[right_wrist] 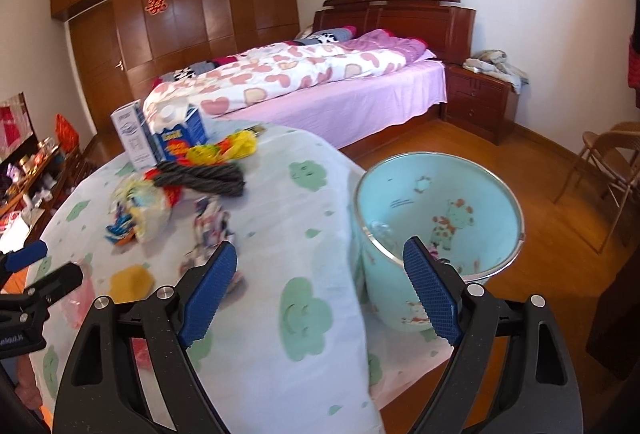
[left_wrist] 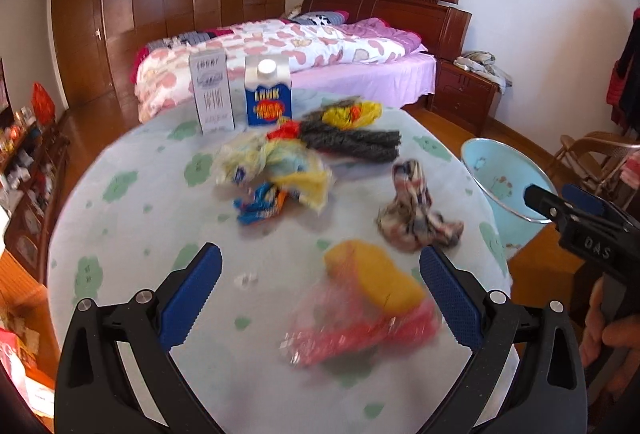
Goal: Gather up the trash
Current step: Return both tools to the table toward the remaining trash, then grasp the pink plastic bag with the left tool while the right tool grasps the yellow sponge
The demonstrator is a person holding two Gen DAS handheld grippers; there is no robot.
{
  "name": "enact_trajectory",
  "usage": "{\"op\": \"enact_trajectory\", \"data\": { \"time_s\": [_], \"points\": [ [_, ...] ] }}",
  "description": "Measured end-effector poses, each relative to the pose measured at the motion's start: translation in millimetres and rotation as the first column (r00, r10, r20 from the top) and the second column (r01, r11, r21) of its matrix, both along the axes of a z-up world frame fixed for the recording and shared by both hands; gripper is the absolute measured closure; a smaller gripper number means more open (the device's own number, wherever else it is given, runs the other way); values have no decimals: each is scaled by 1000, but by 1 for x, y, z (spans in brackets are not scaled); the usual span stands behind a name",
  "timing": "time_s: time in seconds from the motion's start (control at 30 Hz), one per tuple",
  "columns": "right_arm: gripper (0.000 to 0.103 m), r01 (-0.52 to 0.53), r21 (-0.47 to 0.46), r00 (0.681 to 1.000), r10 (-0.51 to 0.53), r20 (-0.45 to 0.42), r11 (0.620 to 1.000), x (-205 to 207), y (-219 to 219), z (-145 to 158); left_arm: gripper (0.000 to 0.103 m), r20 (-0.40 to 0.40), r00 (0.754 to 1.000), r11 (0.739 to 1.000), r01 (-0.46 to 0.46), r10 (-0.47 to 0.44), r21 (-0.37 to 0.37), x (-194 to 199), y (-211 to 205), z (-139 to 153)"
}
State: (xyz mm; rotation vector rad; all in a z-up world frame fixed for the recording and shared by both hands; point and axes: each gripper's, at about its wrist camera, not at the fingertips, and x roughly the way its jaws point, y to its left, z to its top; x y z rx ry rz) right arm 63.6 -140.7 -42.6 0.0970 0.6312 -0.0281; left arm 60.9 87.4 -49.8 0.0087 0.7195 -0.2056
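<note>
Trash lies on a round table (left_wrist: 132,218) with a cloud-print cloth. My left gripper (left_wrist: 320,270) is open above a yellow and pink wrapper (left_wrist: 368,298). A crumpled patterned wrapper (left_wrist: 416,218), a pile of yellow and blue wrappers (left_wrist: 272,174), a grey knitted piece (left_wrist: 356,142), a white carton (left_wrist: 212,90) and a blue carton (left_wrist: 268,94) lie farther back. My right gripper (right_wrist: 316,270) is open and empty over the table's right edge, beside the light-blue bin (right_wrist: 440,202). The bin (left_wrist: 500,178) holds a few scraps. The right gripper (left_wrist: 560,202) also shows in the left wrist view.
A bed (right_wrist: 320,82) with a heart-print quilt stands behind the table. A wooden nightstand (right_wrist: 480,102) and a chair (right_wrist: 600,162) are at the right. A cluttered low cabinet (left_wrist: 28,170) runs along the left wall.
</note>
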Motion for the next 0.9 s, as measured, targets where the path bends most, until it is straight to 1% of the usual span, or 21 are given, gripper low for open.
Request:
{"op": "enact_trajectory", "data": {
  "time_s": [0.1,0.17,0.2,0.23,0.27,0.33,0.4,0.43,0.47,0.5,0.53,0.7,0.9],
  "points": [
    [20,-26,-6,1000,26,-2,1000,-2,13,1,7,-44,998,998,42,-44,-40,-5,6,-12],
    [21,-42,-10,999,42,-3,999,-5,20,2,9,-57,997,998,59,-61,-29,-7,6,-20],
    [22,-49,-13,999,49,-5,999,-5,22,1,11,-61,996,998,62,-63,-15,-8,6,-24],
    [22,-54,-15,999,54,-6,998,-5,26,1,16,-68,996,998,59,-60,-7,-7,6,-28],
    [23,-59,-16,998,58,-8,998,-5,28,1,18,-78,995,998,56,-57,-8,-7,6,-32],
    [24,-70,-19,997,70,-12,997,-4,32,1,27,-95,993,997,59,-63,-44,-3,9,-37],
    [26,-81,-18,997,81,-16,997,-3,36,0,32,-110,992,996,60,-68,-73,-2,11,-41],
    [27,-89,-14,996,89,-17,996,-3,39,0,40,-109,991,995,65,-73,-80,-2,11,-42],
    [27,-96,-10,995,96,-19,995,-2,41,0,45,-105,991,994,72,-81,-84,-2,11,-42],
    [28,-101,-6,995,101,-21,995,-2,42,0,55,-100,991,993,81,-89,-87,-2,11,-42],
    [28,-111,-3,994,111,-22,994,-1,44,-1,59,-97,991,992,86,-95,-89,-3,11,-42],
    [31,-158,-3,987,158,-25,987,1,57,-2,67,-82,991,991,100,-108,-92,-5,15,-39],
    [31,-192,5,981,193,-30,981,4,68,-2,68,-26,996,993,82,-84,-83,-13,40,-20]
  ]
}}
